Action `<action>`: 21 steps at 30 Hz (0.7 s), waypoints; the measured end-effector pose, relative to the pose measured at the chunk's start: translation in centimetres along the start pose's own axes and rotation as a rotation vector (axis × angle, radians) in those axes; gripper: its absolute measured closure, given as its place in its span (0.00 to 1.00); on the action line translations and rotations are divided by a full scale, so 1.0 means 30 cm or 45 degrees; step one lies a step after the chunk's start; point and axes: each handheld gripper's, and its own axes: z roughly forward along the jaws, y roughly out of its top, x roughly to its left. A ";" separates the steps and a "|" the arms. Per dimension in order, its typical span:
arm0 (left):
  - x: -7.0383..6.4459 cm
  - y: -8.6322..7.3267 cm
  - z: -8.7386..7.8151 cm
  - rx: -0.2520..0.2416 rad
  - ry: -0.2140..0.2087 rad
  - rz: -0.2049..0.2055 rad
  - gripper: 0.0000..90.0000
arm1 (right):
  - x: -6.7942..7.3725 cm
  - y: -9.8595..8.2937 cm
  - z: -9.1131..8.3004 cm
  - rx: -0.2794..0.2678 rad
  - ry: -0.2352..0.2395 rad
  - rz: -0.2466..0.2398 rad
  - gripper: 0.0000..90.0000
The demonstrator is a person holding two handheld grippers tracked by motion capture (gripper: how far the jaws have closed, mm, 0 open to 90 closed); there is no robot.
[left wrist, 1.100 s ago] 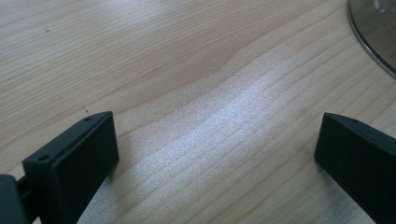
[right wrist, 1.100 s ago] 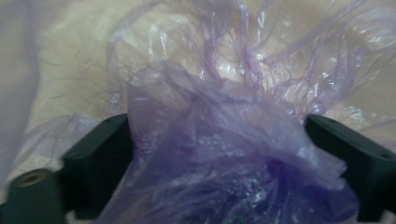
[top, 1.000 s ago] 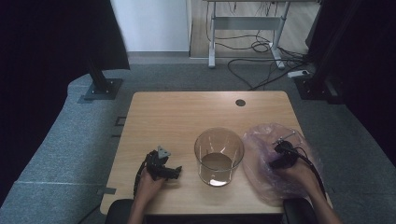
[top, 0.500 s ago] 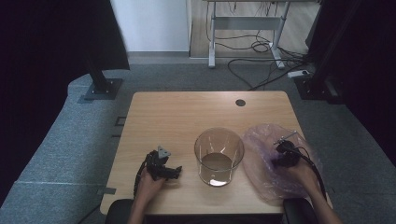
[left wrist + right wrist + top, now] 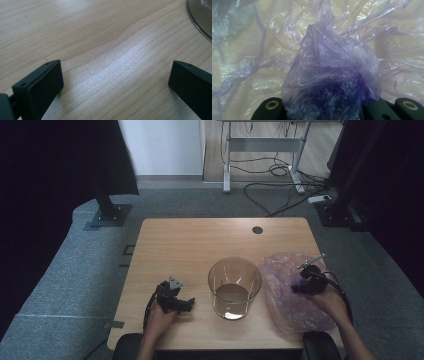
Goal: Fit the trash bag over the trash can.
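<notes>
Right claw (image 5: 305, 285) clamped on a bunched fold of the thin purple plastic bag (image 5: 290, 310), which lies spread and crumpled on the table (image 5: 200, 240) just to the right of the clear bin (image 5: 235, 287). In the right gripper view the gathered film (image 5: 332, 82) bulges up from between the two black jaws, which stand close together on it, while the rest of the sheet spreads loose beyond. Left claw (image 5: 182, 305) rests on the table to the left of the clear bin, its jaws set wide apart with bare wood grain between them and nothing held; the base edge of the bin (image 5: 200, 22) enters the upper right corner of the left gripper view. The bin stands upright, near the front edge of the table, and appears unlined, its floor visible through the open top. The step in hand, as judged, is the first pinch on the bag, taken before lifting it clear of the table. The next move calls for raising the pinched fold toward the bin and for the left claw to come across and take a second hold on the film, so that the mouth of the bag can be found and spread; whether the present grip lies at the mouth cannot be told
</notes>
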 end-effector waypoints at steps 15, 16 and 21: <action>0.000 0.000 0.000 -0.002 -0.001 -0.002 0.00 | 0.024 0.043 -0.120 -0.053 -0.009 -0.060 0.90; 0.000 0.000 0.000 -0.002 0.000 -0.002 0.00 | 0.026 0.047 -0.130 -0.054 -0.012 -0.064 0.90; -0.001 0.000 0.001 -0.003 0.000 -0.003 0.00 | 0.031 0.063 -0.168 -0.067 -0.018 -0.082 0.90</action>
